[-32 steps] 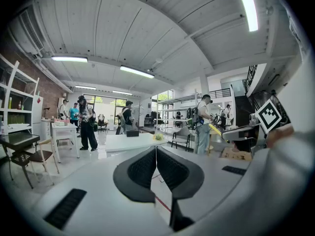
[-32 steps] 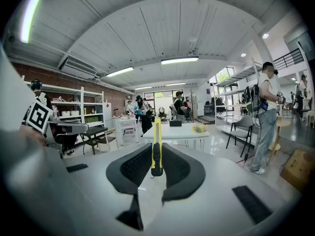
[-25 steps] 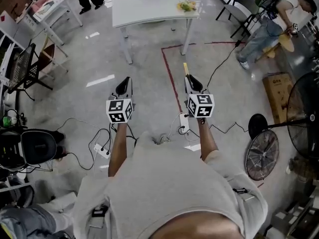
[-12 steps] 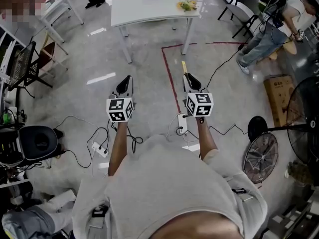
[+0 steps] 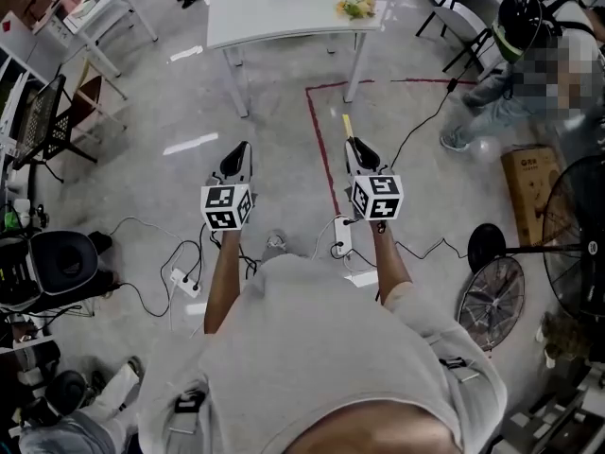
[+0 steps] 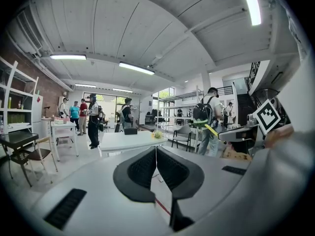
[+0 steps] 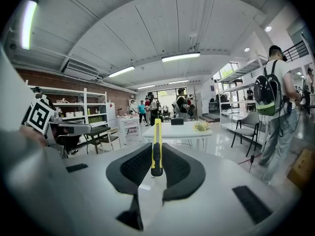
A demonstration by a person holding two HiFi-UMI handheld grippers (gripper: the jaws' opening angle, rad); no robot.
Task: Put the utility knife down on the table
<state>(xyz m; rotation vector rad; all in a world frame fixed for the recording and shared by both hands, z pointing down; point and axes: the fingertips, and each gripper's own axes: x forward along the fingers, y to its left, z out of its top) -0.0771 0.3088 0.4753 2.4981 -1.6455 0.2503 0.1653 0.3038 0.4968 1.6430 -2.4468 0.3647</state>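
While right gripper clamps utility knife, bystander has shifted

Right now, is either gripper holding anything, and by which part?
The right gripper clamps the yellow utility knife by its rear end; the rest juts forward. The left gripper is shut, empty.

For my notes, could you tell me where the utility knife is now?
The utility knife is clamped in the right tool, right of centre in the head view, pointing toward the white table, near the red floor line.
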